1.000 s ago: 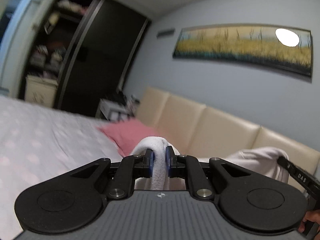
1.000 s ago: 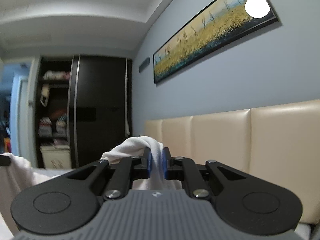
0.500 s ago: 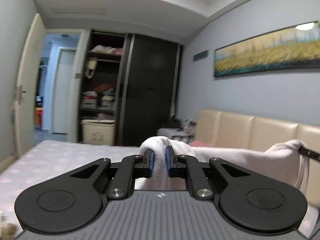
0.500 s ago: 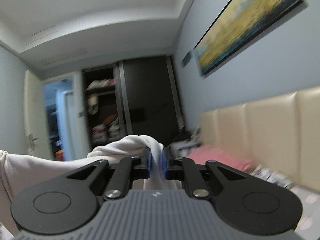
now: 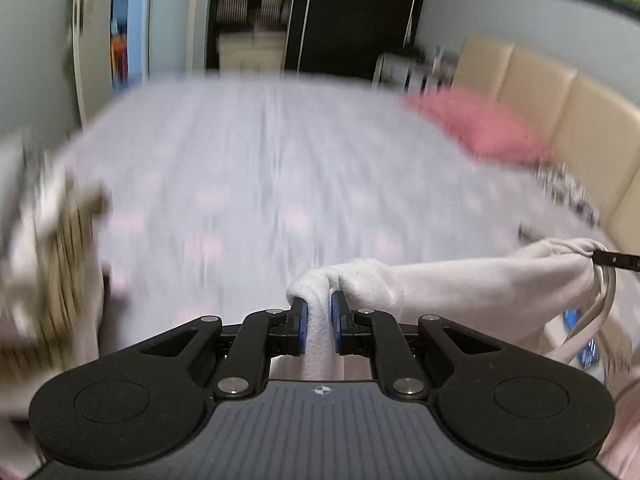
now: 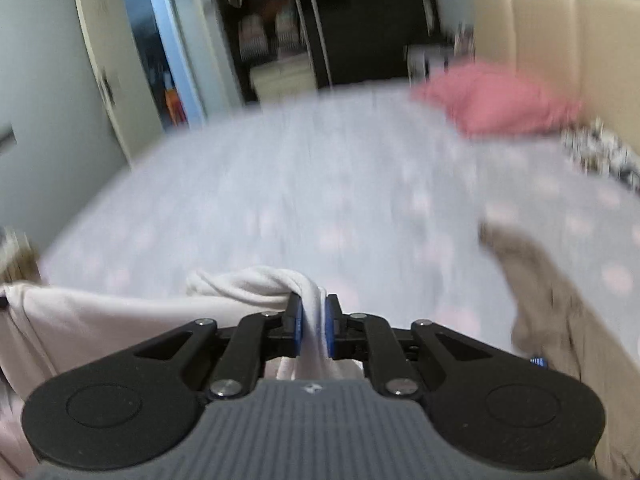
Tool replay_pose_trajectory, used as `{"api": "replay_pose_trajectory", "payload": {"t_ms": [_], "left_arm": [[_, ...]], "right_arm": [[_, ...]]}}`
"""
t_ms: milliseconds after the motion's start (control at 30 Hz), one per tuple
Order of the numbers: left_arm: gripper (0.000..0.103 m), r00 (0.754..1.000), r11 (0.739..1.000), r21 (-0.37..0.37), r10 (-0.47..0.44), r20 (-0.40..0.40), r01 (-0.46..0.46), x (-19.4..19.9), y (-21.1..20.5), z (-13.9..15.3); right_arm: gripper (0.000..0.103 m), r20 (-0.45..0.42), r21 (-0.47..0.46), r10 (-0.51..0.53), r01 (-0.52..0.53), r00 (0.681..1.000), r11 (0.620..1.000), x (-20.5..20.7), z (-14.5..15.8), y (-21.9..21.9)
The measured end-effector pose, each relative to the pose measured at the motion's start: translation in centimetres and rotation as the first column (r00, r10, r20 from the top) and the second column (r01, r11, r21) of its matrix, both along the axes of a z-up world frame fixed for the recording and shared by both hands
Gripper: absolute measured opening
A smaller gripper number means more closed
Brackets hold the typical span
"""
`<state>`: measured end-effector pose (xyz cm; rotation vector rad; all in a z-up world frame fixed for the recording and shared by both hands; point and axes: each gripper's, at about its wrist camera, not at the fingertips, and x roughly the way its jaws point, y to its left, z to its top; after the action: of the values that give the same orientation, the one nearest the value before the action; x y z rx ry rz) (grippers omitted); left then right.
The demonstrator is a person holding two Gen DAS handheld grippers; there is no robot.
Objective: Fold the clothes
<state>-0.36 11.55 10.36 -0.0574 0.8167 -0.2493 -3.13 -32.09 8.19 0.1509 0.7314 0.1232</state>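
Note:
A pale pinkish-white garment [image 5: 472, 288] hangs stretched between both grippers above the bed. My left gripper [image 5: 319, 312] is shut on one bunched corner of it. At the right edge of the left wrist view, the other gripper's black finger tip [image 5: 616, 259] holds the far corner. In the right wrist view my right gripper [image 6: 312, 318] is shut on its own bunched corner of the garment [image 6: 100, 316], which runs off to the left. The cloth below both grippers is hidden by their bodies. Both views are motion-blurred.
The bed [image 5: 260, 160] with a pale dotted sheet fills both views. A pink pillow [image 6: 496, 104] lies by the beige headboard [image 5: 560, 96]. A tan garment [image 6: 556, 304] lies at the right, a striped cloth pile [image 5: 48, 248] at the left. Beyond stand a dark wardrobe [image 5: 352, 12] and an open door [image 6: 160, 60].
Both grippers have tipped down from facing the wall and wardrobe to looking over the bed, carrying the garment with them. Both stay shut on it.

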Motion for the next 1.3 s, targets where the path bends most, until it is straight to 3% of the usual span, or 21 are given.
{"api": "replay_pose_trajectory", "payload": {"t_ms": [133,233,433,567,667,900,1000,1300], "left_arm": [[0.010,0.980,0.998,0.033,-0.045,-0.196,0.052,-0.9,0.4,-5.6],[0.010,0.957,0.993,0.075,-0.070,-0.280,0.094,-1.0,0.0,-8.5],[0.010,0.910,0.984,0.098,-0.095,-0.404,0.147,-2.4,0.5,-11.6],[0.012,0.896,0.981,0.099,-0.112,-0.430,0.170,-2.6,0.7,-12.2],[0.020,0.900,0.983,0.088,-0.111,-0.422,0.162,-3.3,1.3,-11.8],[0.032,0.930,0.980,0.107,-0.121,-0.346,0.167,-2.6,-0.2,-9.0],[0.041,0.944,0.984,0.091,-0.118,-0.308,0.152,-1.6,-1.0,-8.1],[0.041,0.941,0.989,0.104,-0.068,-0.332,0.108,0.9,-4.4,-10.4]], "right_arm": [[0.012,-0.212,-0.061,0.039,-0.053,0.976,0.997,-0.1,-5.8,0.1],[0.012,-0.338,-0.086,0.066,-0.100,0.939,0.991,-0.3,-8.8,-0.1],[0.013,-0.462,-0.104,0.114,-0.181,0.880,0.978,-1.2,-11.7,0.2],[0.014,-0.482,-0.102,0.136,-0.210,0.865,0.972,-1.3,-12.0,0.5],[0.024,-0.463,-0.132,0.143,-0.228,0.875,0.965,-2.2,-11.0,1.3],[0.041,-0.350,-0.184,0.185,-0.261,0.918,0.948,-2.5,-7.3,2.8],[0.042,-0.304,-0.200,0.227,-0.295,0.925,0.934,-2.1,-6.3,4.1],[0.050,-0.251,-0.220,0.337,-0.393,0.907,0.893,0.0,-7.0,7.8]]}}
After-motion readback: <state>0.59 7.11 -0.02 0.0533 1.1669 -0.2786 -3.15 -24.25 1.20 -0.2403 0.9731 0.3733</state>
